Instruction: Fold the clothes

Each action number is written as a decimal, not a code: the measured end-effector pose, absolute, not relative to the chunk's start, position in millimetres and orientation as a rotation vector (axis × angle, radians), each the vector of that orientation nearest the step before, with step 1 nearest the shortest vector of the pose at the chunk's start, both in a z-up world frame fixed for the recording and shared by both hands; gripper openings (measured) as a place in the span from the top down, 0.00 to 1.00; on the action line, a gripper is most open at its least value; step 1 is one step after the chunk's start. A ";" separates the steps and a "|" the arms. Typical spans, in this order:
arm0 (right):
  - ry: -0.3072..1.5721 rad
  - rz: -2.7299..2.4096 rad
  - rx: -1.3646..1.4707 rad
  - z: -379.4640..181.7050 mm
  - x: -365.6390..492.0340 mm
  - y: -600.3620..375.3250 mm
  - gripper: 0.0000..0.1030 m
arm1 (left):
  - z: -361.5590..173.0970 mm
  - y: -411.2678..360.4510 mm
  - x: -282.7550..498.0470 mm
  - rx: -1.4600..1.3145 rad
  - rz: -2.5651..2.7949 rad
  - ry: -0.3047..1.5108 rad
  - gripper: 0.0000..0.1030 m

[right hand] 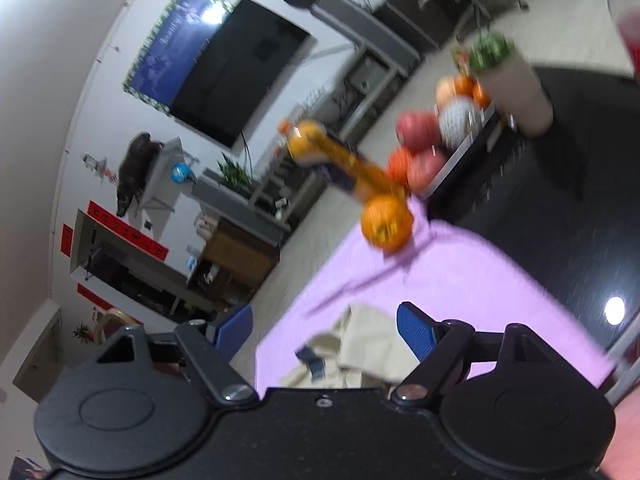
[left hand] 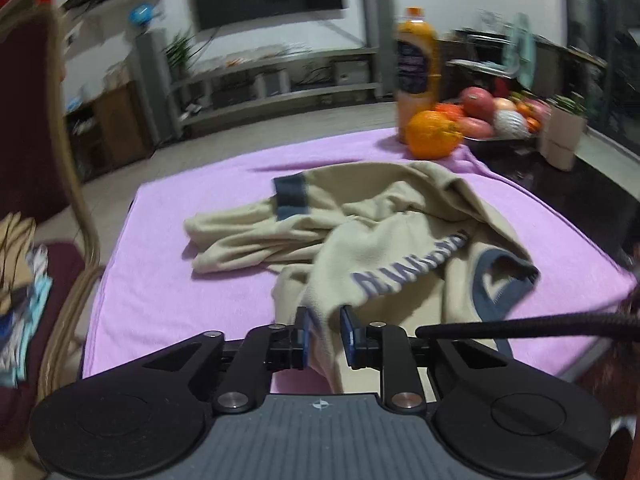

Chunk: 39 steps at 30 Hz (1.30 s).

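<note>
beige sweatshirt (left hand: 360, 236) lies crumpled mid-table on the purple cloth (left hand: 168, 280). left gripper (left hand: 325, 336) pinches its near hem. right gripper (right hand: 325, 330) gapes, holding nothing.

Sweatshirt (left hand: 372, 236): soft matt beige fleece, navy ribbed collar and cuff. It lies on a matt pink terry towel (left hand: 180, 248); the bare table (right hand: 560, 208) is glossy black. Left gripper (left hand: 324, 336) is matt black plastic with metal pivot screws and textured blue pads.
</note>
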State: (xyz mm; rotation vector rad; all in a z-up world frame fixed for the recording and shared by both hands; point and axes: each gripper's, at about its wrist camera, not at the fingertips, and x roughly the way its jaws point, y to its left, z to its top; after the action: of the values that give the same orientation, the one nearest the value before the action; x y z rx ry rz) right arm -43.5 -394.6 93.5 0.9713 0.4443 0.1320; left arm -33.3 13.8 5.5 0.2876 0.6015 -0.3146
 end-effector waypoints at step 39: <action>0.821 0.057 -0.028 -39.6 73.6 -203.1 0.31 | -4.2 41.0 7.5 0.104 0.078 0.727 0.94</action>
State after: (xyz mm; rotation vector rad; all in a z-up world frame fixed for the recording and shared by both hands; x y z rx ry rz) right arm 73.6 -203.1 -39.6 -0.0278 0.8211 0.0566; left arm 7.5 41.0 -4.2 0.1043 0.7270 0.0778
